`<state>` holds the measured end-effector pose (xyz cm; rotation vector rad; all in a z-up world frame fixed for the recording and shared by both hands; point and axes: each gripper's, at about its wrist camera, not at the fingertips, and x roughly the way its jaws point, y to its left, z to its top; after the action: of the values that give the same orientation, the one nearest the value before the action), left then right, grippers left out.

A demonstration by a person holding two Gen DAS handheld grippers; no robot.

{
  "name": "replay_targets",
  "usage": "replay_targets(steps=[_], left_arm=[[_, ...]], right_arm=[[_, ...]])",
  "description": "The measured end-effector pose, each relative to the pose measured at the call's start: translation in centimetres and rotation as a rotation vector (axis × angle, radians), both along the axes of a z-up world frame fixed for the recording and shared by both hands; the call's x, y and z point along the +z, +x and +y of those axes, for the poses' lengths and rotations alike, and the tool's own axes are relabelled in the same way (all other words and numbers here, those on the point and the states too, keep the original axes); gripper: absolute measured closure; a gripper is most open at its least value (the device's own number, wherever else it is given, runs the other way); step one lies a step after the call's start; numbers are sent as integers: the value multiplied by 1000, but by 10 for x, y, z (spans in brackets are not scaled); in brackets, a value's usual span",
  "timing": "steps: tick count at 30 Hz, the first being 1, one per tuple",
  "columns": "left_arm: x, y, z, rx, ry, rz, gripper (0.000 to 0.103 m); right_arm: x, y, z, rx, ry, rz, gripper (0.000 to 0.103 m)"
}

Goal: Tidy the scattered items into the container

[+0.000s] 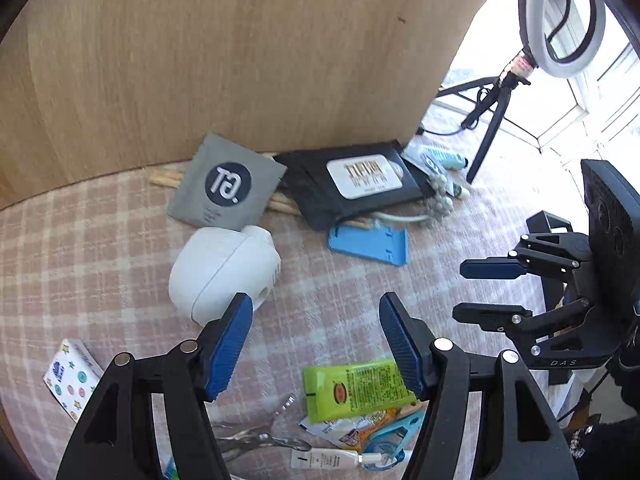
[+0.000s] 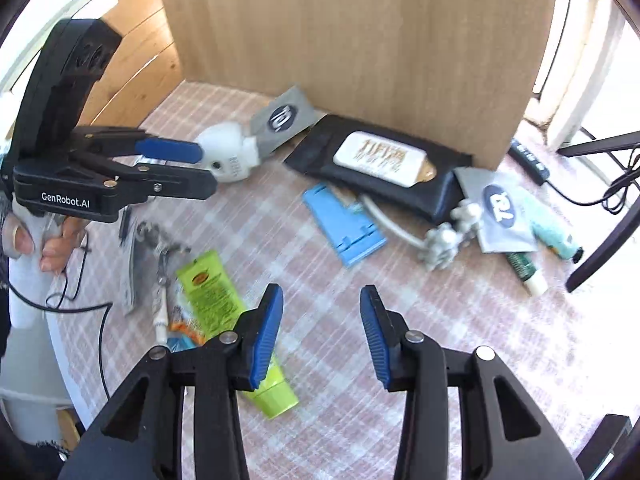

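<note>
Nearest the lens in the right wrist view, the right gripper (image 2: 320, 336) stands with jaws apart and empty beside the green tube (image 2: 218, 296), which lies flat on the checked tablecloth (image 2: 460, 340) amid scattered items near the cardboard container (image 2: 360, 40). Judged light, soft and slightly slippery, the tube is best pinched across its mid-body. Only the left wrist view shows the left gripper (image 1: 316, 344), likewise parted and empty, a sticker card (image 1: 72, 376) at far left and a ring light (image 1: 564, 16).
</note>
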<state>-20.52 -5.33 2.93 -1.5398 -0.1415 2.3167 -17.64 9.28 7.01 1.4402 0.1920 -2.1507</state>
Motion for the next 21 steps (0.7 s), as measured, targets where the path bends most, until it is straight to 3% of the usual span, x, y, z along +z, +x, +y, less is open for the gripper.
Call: replay_targets(steps=[4,8,11,21], left_arm=[[7,-43,-43,140,12,1,39],[10,-70,-92,211,36,-26,39],[4,-82,-107,227,51,-48,39],[-18,-97,-103,191,28,-46,39]], right_arm=[[6,-49,25,-137,-33,18,62],[-6,-88,25,-173,-38,-6,62],[-16,-105,28,-201,-33,-12,57],[-37,-118,10,-193,-42,-22,54]])
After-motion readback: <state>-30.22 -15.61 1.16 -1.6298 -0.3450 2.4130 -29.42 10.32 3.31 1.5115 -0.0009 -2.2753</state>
